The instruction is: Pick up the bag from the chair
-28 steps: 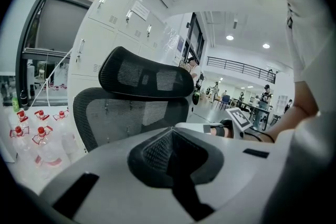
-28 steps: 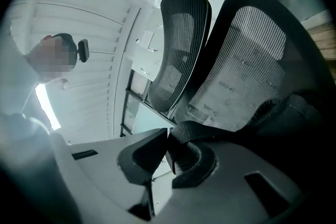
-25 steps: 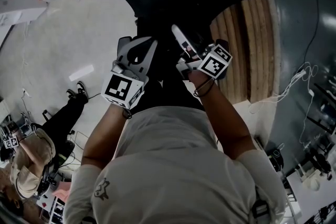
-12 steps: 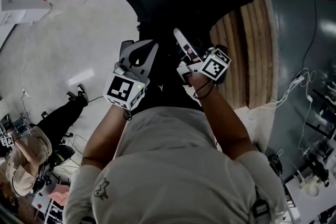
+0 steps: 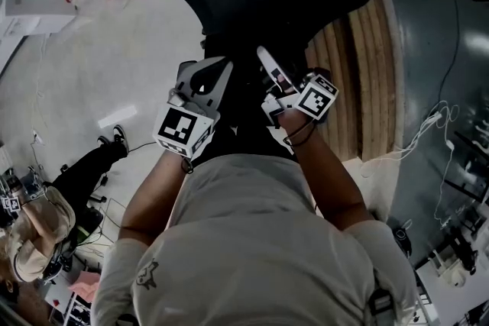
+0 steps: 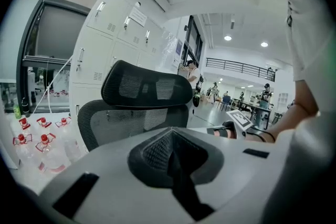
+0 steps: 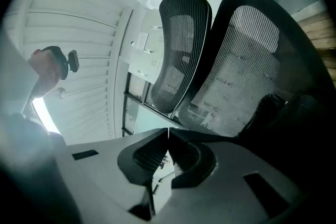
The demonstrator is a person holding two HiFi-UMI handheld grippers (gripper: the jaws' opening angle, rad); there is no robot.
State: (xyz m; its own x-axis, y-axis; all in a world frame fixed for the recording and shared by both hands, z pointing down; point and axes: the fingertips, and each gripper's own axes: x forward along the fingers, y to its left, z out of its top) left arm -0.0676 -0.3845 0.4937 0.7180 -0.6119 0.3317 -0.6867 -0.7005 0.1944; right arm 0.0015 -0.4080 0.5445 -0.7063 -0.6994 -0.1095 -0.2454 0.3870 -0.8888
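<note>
A dark rounded lump, seemingly the black bag [image 7: 287, 113], sits low against the mesh chair [image 7: 247, 55], its outline lost in shadow; left tongs [image 6: 171, 132] and right tongs [image 7: 168, 135] both closed, empty.

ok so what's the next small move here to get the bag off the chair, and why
Probably open the right gripper: its jaws are shut with nothing between them, as are the left gripper's. The dark shape on the chair seat, likely the bag, shows at the right of its view, untouched; shut jaws cannot take it.
</note>
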